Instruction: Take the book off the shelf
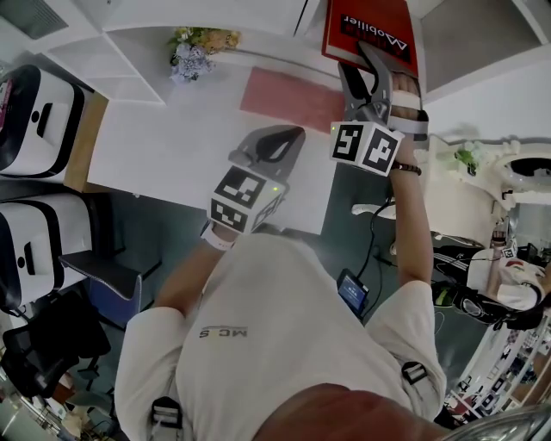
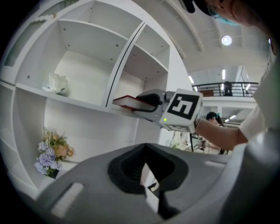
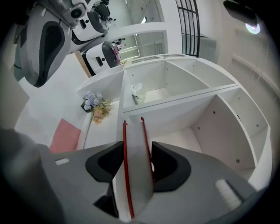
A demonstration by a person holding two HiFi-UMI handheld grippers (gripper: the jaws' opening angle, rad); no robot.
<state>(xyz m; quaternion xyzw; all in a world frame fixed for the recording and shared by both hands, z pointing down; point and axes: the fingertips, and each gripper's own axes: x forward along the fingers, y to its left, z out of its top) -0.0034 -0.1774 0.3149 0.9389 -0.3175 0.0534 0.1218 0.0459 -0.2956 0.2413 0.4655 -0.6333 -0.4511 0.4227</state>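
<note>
left gripper (image 1: 288,138) hangs before the chest on a bent arm, jaws together and empty, aimed about level at the shelf (image 2: 78,103). right arm reaches straight out; right gripper (image 1: 362,73) is clamped on the red book (image 1: 370,26), at the shelf's front edge.

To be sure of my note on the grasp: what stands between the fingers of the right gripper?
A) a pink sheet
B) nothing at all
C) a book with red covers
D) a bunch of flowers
C: in the right gripper view, the right gripper has the red-covered book edge-on between its fingers, one finger against each cover.
</note>
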